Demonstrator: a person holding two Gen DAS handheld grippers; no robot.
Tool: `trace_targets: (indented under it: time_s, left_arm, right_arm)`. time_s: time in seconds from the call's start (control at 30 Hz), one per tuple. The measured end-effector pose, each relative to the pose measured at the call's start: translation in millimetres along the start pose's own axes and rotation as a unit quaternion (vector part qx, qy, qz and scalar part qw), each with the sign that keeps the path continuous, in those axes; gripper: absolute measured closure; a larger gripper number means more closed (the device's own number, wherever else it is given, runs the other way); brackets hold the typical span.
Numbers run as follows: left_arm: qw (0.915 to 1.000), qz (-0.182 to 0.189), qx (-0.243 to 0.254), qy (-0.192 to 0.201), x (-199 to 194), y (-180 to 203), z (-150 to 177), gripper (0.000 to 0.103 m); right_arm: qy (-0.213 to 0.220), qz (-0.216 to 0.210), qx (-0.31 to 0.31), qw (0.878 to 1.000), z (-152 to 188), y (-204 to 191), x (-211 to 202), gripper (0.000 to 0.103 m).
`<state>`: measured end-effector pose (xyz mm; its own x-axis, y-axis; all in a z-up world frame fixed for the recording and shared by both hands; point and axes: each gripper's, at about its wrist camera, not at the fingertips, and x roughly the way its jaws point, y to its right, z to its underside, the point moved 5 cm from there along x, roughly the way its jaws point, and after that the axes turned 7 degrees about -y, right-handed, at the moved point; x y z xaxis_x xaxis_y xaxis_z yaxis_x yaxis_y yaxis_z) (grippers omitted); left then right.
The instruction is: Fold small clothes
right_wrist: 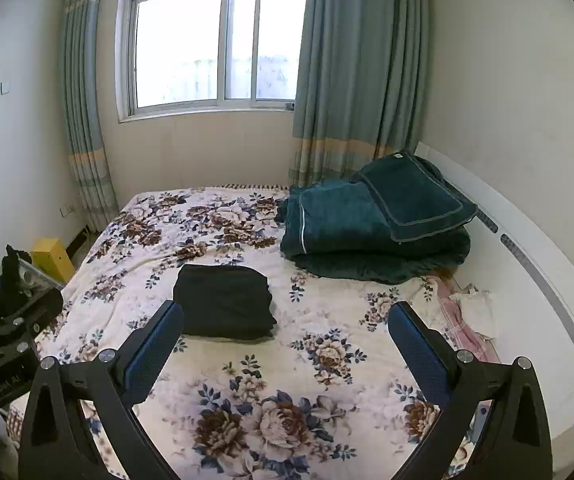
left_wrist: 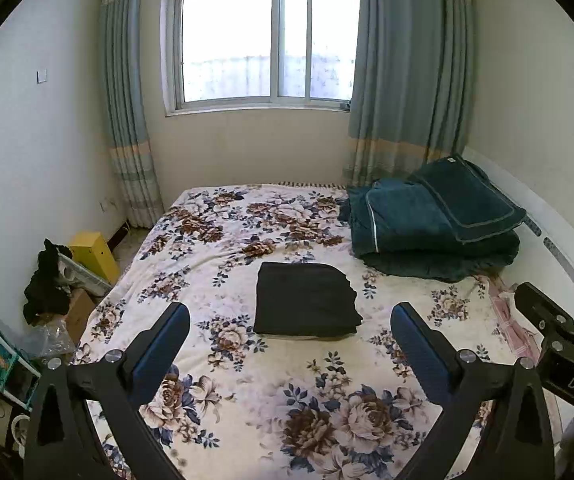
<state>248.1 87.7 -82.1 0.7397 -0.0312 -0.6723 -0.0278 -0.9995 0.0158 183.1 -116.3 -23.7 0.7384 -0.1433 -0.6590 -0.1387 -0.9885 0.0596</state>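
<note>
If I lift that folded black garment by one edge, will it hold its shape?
Probably not. The black garment lies as soft stacked layers with wavy edges, so it likely flops and unfolds. It looks light. On the fuzzy floral blanket, a push would likely bunch it rather than slide it.

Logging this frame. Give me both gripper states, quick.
Left gripper: open, holding nothing.
Right gripper: open, holding nothing.
</note>
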Motion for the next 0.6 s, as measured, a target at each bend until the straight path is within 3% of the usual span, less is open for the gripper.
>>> trace_targets:
  time_s: [0.6]
  left_arm:
    - [0.9999, -0.005, -0.012, 0.006, -13, -5, 0, 0.000]
  right_arm:
    - [0.002, -0.012, -0.004, 1.000, -5, 9, -6, 0.000]
